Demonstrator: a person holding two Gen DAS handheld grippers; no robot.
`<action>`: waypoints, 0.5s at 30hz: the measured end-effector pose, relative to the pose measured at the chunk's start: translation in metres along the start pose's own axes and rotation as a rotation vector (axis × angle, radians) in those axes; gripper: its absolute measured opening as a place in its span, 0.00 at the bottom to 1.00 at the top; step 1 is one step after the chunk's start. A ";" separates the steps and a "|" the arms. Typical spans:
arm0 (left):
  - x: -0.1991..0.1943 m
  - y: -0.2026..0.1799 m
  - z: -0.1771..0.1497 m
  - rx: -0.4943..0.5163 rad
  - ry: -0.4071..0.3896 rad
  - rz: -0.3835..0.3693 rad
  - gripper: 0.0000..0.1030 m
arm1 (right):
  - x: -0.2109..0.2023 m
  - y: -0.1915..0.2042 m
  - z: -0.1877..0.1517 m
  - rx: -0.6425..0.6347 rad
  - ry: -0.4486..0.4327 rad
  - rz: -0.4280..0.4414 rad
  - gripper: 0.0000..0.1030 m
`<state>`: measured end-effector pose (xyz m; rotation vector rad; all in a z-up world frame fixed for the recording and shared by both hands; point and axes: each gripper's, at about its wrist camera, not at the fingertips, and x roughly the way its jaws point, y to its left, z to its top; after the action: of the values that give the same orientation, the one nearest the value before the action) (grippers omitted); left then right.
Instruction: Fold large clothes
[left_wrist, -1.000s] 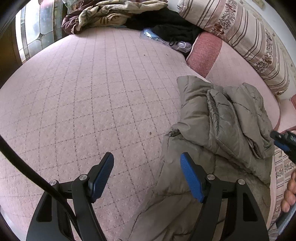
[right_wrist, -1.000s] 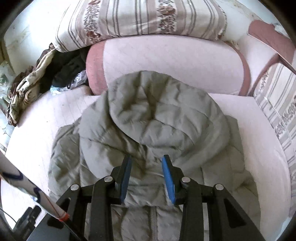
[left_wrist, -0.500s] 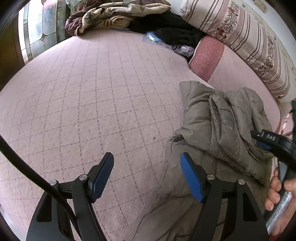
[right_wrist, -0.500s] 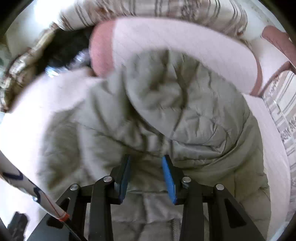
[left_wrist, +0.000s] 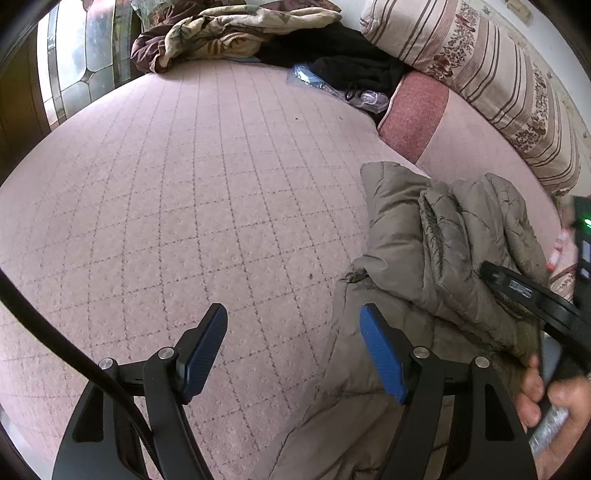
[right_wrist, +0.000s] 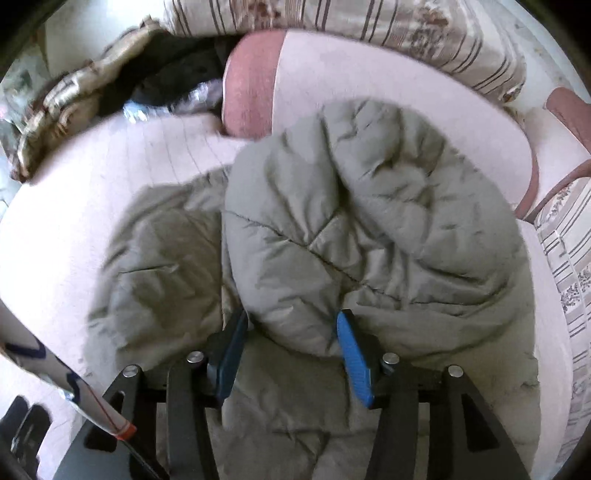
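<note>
Jacket position: My olive puffer jacket (right_wrist: 332, 221) lies on the pink quilted bed cover (left_wrist: 184, 203), near the pink bolster (left_wrist: 410, 110) and the striped pillow (left_wrist: 480, 66). The upper portion is bunched and rolled over the body panel.

Right tool state: My right gripper (right_wrist: 291, 350) has its blue pads apart, with a thick roll of jacket fabric sitting between them. The pads appear to flank the roll; I cannot tell whether they press it firmly.

Left tool state: My left gripper (left_wrist: 291, 347) is spread wide and holds nothing. One pad hangs over bare cover, the other over the jacket's near edge.

Step in hand: I judge this to be folding the padded top section over the body.

Grip advice: I should take the whole roll deep between the right pads before pulling; padded fabric is slippery and springy, so a shallow bite may slide off.

Left support: I should bring the left tool onto the near edge of the jacket to pin it, so the body does not drag across the cover.

Fold advice: Lay the section down flat and press the air out, or the bulk will likely spring open.

Clearance: The dark clothes (left_wrist: 347, 62) and patterned blanket (left_wrist: 229, 33) lie well apart, at the far end of the bed.
</note>
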<state>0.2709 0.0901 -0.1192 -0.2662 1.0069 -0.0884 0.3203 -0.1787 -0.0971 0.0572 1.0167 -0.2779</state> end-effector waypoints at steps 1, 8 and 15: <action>-0.001 0.000 0.000 0.001 -0.005 -0.001 0.71 | -0.009 -0.005 -0.003 0.007 -0.026 -0.004 0.53; -0.002 -0.002 -0.003 0.015 -0.007 0.011 0.71 | 0.012 -0.037 -0.019 0.039 0.060 -0.079 0.55; -0.001 -0.002 -0.002 0.018 -0.010 0.026 0.71 | -0.017 -0.059 -0.031 0.075 0.038 -0.034 0.56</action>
<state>0.2682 0.0877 -0.1187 -0.2370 0.9988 -0.0719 0.2706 -0.2265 -0.0940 0.1134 1.0452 -0.3472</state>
